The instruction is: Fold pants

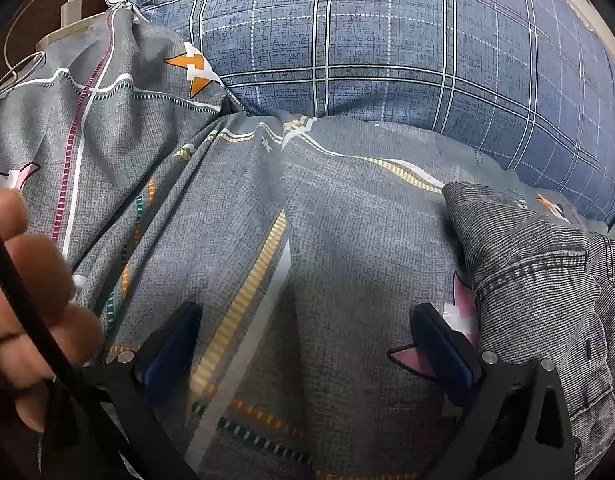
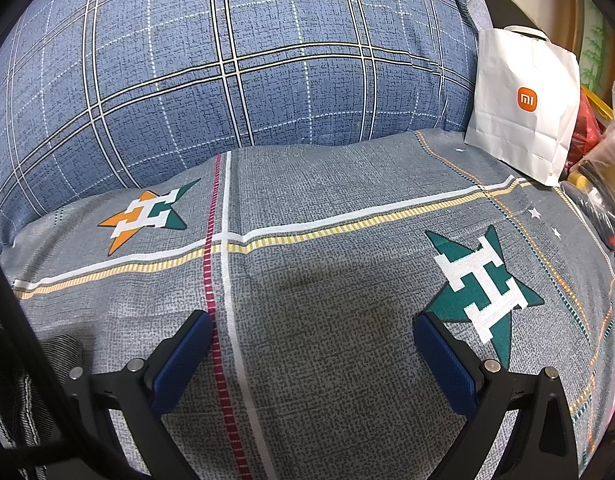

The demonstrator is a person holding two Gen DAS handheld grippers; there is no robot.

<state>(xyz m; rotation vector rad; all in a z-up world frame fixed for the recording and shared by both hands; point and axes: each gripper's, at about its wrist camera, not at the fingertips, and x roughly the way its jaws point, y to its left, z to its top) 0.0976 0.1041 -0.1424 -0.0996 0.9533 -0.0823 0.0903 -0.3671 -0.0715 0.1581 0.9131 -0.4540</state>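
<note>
- My bed's grey star-patterned sheet [image 2: 307, 320] spreads under me.
- A blue plaid pillow [image 2: 227, 60] lies at the far side.
- Grey pants [image 1: 547, 288] lie crumpled, near right in my left view.
- A white paper bag [image 2: 523, 108] stands far right.

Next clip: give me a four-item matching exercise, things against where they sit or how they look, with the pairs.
Things:
1. pants
2. paper bag
3. pillow
4. charger

Descriptions:
A. blue plaid, behind the grey sheet
B. white with an orange logo, far right of the right wrist view
C. grey, crumpled at the right edge of the left wrist view
D. white, top left corner of the left wrist view

Pairs: 1-C, 2-B, 3-A, 4-D
</note>
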